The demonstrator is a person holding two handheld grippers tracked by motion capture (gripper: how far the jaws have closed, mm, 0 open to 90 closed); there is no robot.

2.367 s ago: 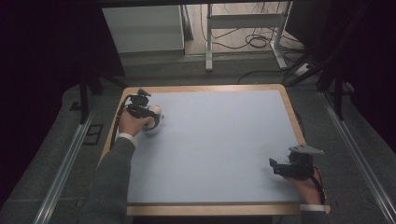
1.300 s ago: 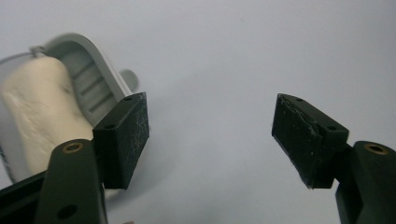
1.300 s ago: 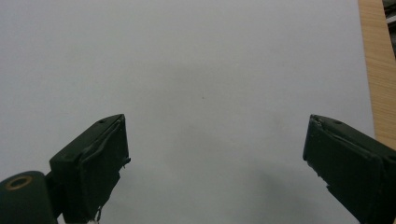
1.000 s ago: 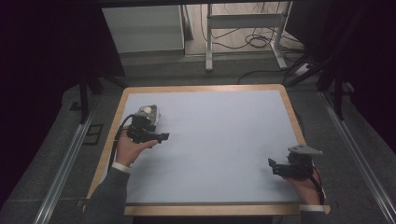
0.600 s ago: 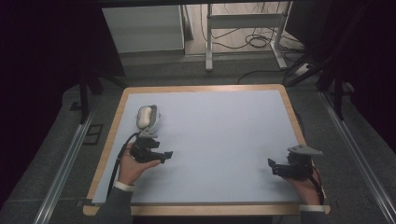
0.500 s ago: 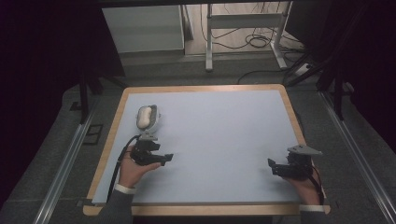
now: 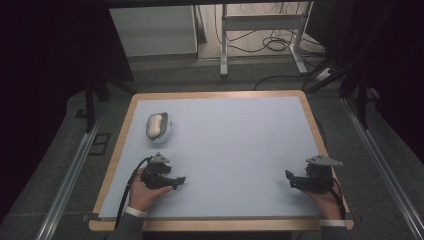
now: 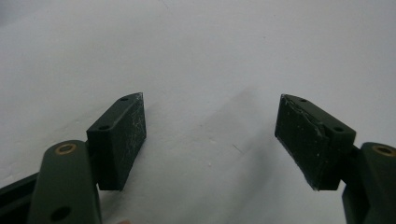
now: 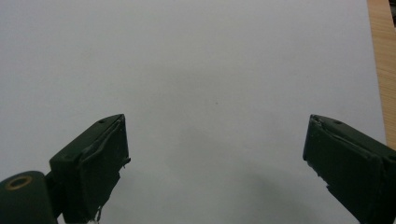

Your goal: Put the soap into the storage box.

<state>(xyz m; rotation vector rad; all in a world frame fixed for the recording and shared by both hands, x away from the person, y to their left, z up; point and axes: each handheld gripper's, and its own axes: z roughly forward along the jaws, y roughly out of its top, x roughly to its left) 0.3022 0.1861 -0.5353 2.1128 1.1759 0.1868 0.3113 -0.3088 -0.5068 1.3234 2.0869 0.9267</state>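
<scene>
At the far left of the surface [image 7: 240, 150], a pale roll [image 7: 154, 125] is seen lying in a small bowl [image 7: 167, 131], set down and released; the work is judged all but done. Compared with the earliest frame, the left claw [image 7: 176, 181] is drawn back to the near edge, its jaws just opened wide with nothing between. The right claw [image 7: 290, 179] is likewise spread and bare.
</scene>
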